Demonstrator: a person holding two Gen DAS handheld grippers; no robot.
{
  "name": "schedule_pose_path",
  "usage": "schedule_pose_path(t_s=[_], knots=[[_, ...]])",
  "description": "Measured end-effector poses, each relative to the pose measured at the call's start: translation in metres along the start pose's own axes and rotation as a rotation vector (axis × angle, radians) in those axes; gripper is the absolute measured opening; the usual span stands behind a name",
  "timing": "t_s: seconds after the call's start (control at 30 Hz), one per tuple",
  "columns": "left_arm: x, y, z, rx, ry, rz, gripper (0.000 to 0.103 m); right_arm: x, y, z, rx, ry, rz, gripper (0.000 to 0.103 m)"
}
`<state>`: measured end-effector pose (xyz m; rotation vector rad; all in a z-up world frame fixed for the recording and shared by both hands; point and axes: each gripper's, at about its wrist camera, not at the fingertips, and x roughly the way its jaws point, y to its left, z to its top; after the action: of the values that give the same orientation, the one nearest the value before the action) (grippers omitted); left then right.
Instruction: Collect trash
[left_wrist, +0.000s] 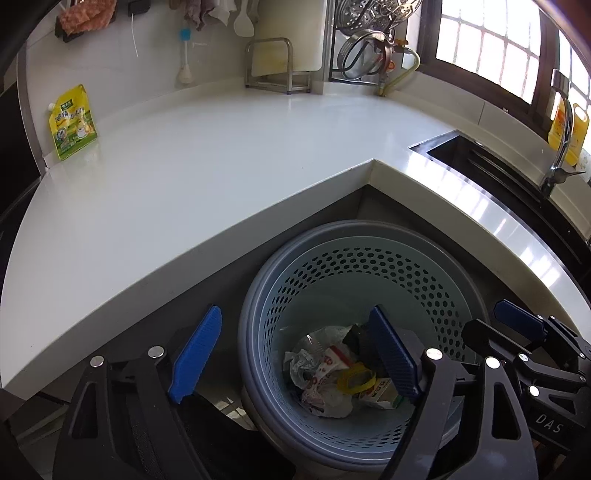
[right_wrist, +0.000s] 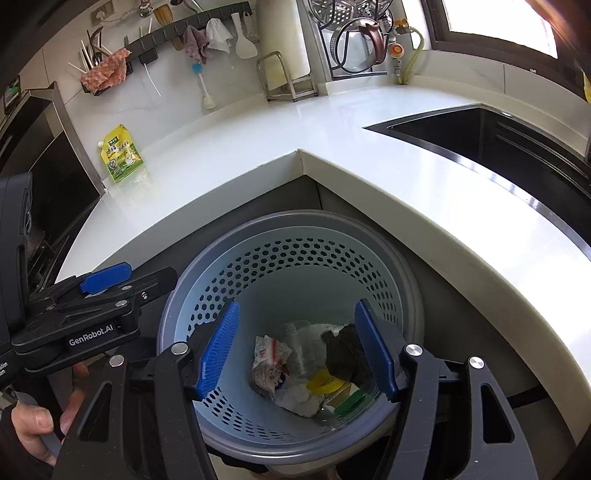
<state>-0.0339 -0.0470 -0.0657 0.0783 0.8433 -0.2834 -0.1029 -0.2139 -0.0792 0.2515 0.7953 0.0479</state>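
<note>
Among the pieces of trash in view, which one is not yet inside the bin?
The yellow-green pouch: it stands alone on the white countertop, far left by the wall. All the other wrappers and scraps already lie at the bottom of the perforated bin.

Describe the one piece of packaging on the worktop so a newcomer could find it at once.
Start at the white L-shaped counter and follow it to its far left end, beside the dark appliance. There a yellow-green spouted pouch stands against the wall, the only printed package on the counter.
</note>
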Motion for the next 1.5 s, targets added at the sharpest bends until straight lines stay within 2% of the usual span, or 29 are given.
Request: schedule_pose_path(t_s=[0.27,0.47,0.87,1.5], knots=[[-0.013,-0.005,0.002,0.008,-0.023,0.008,0.093,-0.011,0.001,-0.007,0.009,-0.008,-0.022,0.068],[-0.024,-0.005,0.004,0.012,-0.046,0.014,0.096,-0.020,0.000,-0.007,0.029,-0.016,-0.028,0.070],[-0.034,0.001,0.003,-0.009,-0.054,0.029,0.097,-0.035,0.014,-0.005,-0.002,-0.060,-0.066,0.071],[-0.031,0.006,0.003,-0.033,-0.031,0.037,0.097,-0.032,0.016,-0.004,0.011,-0.048,-0.083,0.072]])
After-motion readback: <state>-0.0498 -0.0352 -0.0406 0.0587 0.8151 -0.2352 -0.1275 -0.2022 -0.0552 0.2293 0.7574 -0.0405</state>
